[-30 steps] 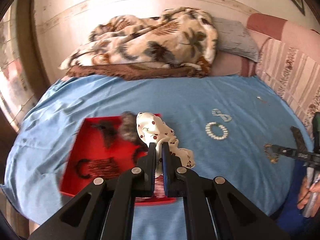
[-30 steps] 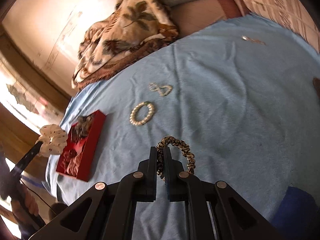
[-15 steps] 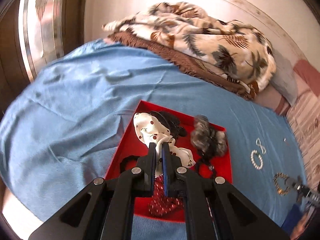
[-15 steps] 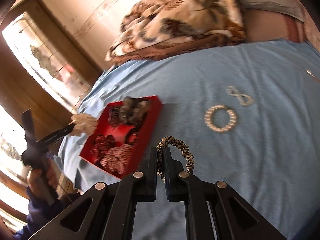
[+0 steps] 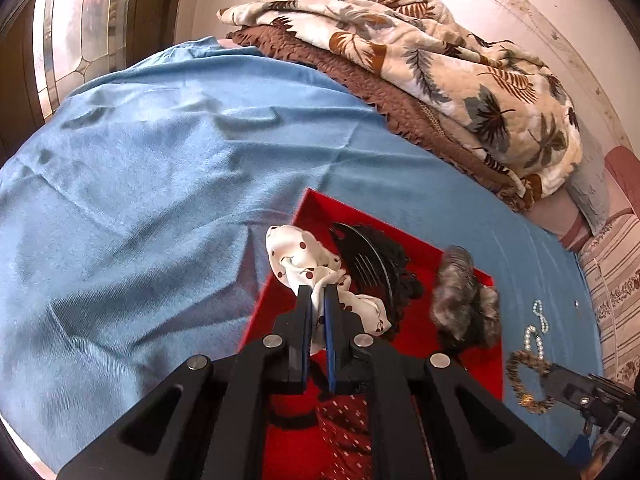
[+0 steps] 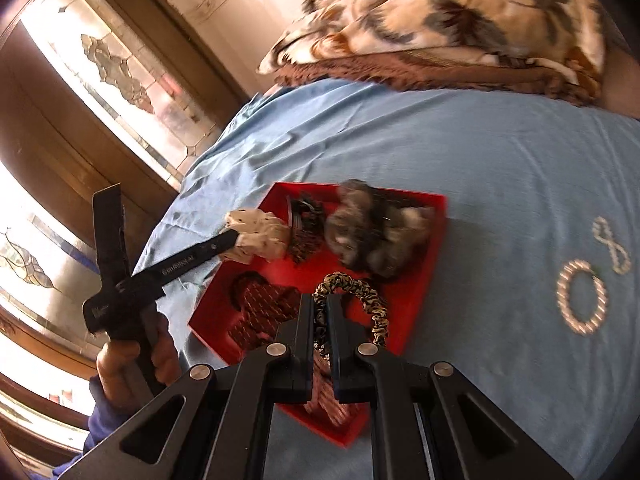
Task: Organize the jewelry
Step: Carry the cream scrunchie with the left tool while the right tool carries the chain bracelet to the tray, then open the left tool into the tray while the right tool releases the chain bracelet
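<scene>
Left tongs (image 5: 317,300) pinching white cherry-print fabric scrunchie (image 5: 304,258), now over left edge of red rectangular tray (image 5: 472,364) on blue bed sheet (image 5: 160,200); 1 s ago short of it. Right tongs (image 6: 320,312) pinching leopard-print scrunchie (image 6: 360,292), carried over tray's near part. Both drops look imminent. 2 pearl pieces (image 6: 582,296) remain far right.

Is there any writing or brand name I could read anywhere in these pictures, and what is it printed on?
Pale lettering runs along a finger of the left gripper in the right wrist view: too blurred to read.
A second pale mark sits lower on that gripper's body: also unreadable.
Nothing else bears text: not the red tray, the scrunchies, or the bedding.
</scene>
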`<state>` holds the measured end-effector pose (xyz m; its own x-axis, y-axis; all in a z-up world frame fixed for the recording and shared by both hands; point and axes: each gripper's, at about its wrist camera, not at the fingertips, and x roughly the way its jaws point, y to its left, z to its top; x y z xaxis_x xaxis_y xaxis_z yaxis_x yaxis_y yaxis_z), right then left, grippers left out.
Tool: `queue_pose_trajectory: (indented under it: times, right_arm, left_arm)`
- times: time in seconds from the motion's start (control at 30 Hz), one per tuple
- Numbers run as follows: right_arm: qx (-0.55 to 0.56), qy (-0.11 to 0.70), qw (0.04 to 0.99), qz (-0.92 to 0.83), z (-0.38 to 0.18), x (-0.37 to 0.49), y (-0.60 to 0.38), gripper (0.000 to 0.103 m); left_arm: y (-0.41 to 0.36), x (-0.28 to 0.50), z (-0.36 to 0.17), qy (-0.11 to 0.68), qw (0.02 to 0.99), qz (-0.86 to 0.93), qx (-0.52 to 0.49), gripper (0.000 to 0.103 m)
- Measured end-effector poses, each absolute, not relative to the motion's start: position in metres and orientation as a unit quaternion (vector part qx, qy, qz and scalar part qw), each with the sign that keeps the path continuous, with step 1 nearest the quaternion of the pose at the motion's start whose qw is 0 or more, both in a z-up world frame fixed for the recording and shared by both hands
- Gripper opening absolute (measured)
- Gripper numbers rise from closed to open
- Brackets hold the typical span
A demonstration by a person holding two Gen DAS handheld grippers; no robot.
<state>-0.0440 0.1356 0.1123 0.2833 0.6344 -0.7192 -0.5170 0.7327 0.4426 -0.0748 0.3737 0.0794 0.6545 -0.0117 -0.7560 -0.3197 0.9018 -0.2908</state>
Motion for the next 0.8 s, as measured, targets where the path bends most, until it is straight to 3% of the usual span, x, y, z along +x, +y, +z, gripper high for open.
queue_pose_trajectory:
  times: [0.53, 0.67, 0.73, 0.8]
  right_arm:
    - [-0.029, 0.527, 0.775, 0.347, 0.051, -0.034, 0.226, 0.009]
    - [-0.034, 0.524, 0.781, 0.338, 0.053, -0.034, 0.225, 0.010]
    - [-0.034, 0.523, 0.783, 0.335, 0.056, -0.034, 0.223, 0.018]
    - [-0.031, 0.518, 0.787, 0.334, 0.061, -0.037, 0.222, 0.035]
  left_arm:
    - [0.379, -0.074, 0.075, 0.404, 0.890, 0.105, -0.182, 0.008]
    - [0.381, -0.078, 0.079, 0.395, 0.893, 0.098, -0.194, 0.019]
    - [0.380, -0.081, 0.081, 0.388, 0.896, 0.096, -0.193, 0.027]
    - [0.378, -0.084, 0.084, 0.381, 0.900, 0.098, -0.190, 0.037]
